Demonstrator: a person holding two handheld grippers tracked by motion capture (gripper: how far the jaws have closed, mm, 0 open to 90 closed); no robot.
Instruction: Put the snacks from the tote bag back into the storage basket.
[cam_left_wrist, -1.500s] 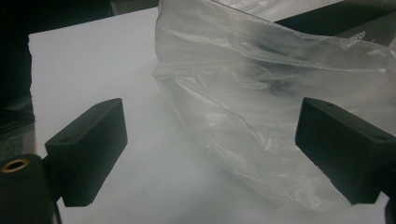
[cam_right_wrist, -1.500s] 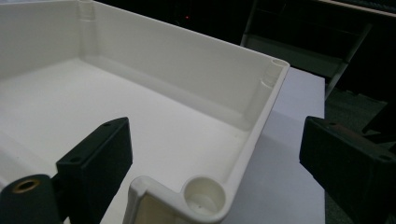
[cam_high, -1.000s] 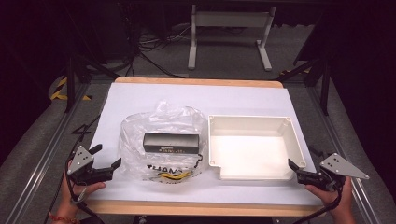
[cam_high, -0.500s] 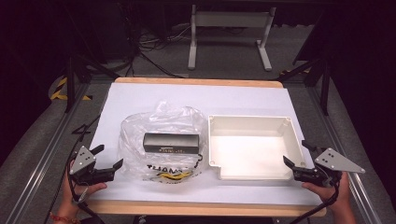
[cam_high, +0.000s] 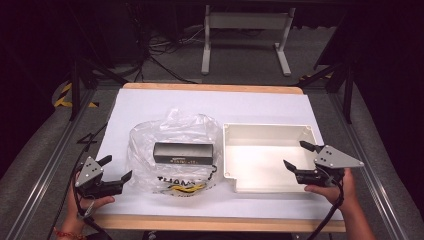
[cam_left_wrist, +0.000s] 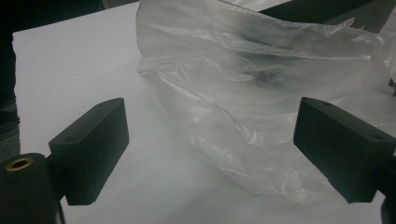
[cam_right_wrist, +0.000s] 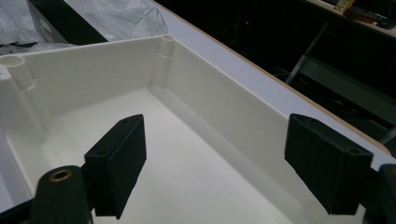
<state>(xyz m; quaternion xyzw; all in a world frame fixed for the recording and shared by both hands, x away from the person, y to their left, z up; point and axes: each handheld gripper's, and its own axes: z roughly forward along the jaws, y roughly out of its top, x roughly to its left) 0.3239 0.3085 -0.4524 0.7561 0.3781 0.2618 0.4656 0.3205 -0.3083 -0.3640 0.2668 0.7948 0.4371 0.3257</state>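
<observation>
Clear plastic bag (cam_high: 175, 150) wraps the black box (cam_high: 183, 153) beside white tray (cam_high: 270, 131).

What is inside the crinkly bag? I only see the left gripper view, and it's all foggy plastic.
Observer: A dark rectangular box lies inside the clear plastic bag; the high view shows it plainly.
Operator: Is there anything next to the bag?
Observer: Yes, a white tray sits just to the bag's right, on the same white table cover.
Operator: Is something in the tray?
Observer: No, the right gripper view looks into it and its floor is bare.
Operator: Where is the other tool?
Observer: The right tool hangs open over the tray's right side, holding nothing. Your left tool is open too, just left of the bag.
</observation>
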